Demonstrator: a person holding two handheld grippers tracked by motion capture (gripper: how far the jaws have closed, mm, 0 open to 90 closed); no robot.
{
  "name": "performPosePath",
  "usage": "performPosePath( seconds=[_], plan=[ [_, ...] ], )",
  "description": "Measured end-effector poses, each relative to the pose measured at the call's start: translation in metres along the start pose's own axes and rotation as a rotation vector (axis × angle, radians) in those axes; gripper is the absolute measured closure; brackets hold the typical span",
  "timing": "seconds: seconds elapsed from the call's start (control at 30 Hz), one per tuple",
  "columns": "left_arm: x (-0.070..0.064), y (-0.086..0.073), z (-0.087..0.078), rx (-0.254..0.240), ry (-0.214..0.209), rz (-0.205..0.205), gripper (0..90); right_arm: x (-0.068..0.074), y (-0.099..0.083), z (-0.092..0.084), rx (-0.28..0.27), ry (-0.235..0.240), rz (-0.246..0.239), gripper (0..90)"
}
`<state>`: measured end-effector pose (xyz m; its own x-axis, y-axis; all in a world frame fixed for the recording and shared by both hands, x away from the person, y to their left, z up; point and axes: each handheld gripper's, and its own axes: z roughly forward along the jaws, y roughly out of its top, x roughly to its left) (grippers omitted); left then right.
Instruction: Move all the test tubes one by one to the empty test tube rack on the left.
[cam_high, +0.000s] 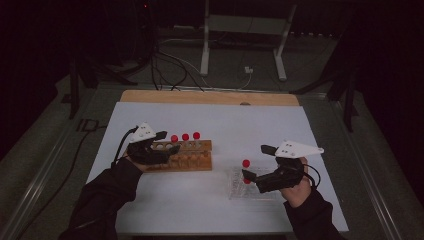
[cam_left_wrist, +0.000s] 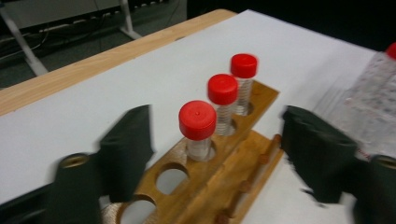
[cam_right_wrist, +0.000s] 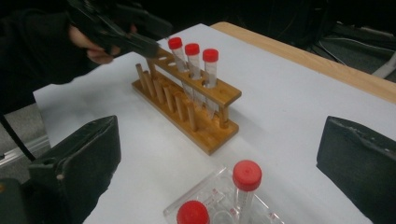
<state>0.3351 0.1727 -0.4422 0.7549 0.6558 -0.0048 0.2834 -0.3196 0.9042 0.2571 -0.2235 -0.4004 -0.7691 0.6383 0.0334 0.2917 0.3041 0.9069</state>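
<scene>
- Red-capped tubes (cam_left_wrist: 197, 126) stand upright, three in a row, in the top rail of the wooden rack (cam_high: 192, 155), which sits left of centre on the tabletop (cam_high: 220, 120), its long axis parallel to the near edge.
- Left gripper (cam_high: 167, 142) hovers at the rack's left end, jaws spread with nothing between the pads; the nearest tube stands just ahead of them.
- Empty holes (cam_left_wrist: 172, 181) lie between that gripper and the first tube.
- Two more capped tubes (cam_right_wrist: 246, 184) stand upright in a clear plastic tray (cam_high: 252, 187) toward the near right corner.
- Right gripper (cam_high: 254, 165) is the closer one to them, jaws wide apart, holding nothing.
- Open tabletop lies between tray and rack, so a carry leftward looks unobstructed.
</scene>
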Motion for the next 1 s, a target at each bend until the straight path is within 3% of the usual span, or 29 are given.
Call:
performPosePath(
  seconds=[0.27,0.63,1.0],
  plan=[
    [-0.015,0.0,-0.018,-0.026,-0.083,0.004,2.7,-0.004,-0.012,0.001,0.018,-0.016,0.021,0.0],
    [-0.034,-0.011,-0.029,-0.045,-0.146,0.025,1.4,-0.006,-0.032,0.001,0.056,-0.033,0.047,0.0],
    [-0.036,-0.019,-0.03,-0.03,-0.163,0.026,1.4,-0.006,-0.058,0.008,0.128,-0.04,0.085,0.0]
  ],
)
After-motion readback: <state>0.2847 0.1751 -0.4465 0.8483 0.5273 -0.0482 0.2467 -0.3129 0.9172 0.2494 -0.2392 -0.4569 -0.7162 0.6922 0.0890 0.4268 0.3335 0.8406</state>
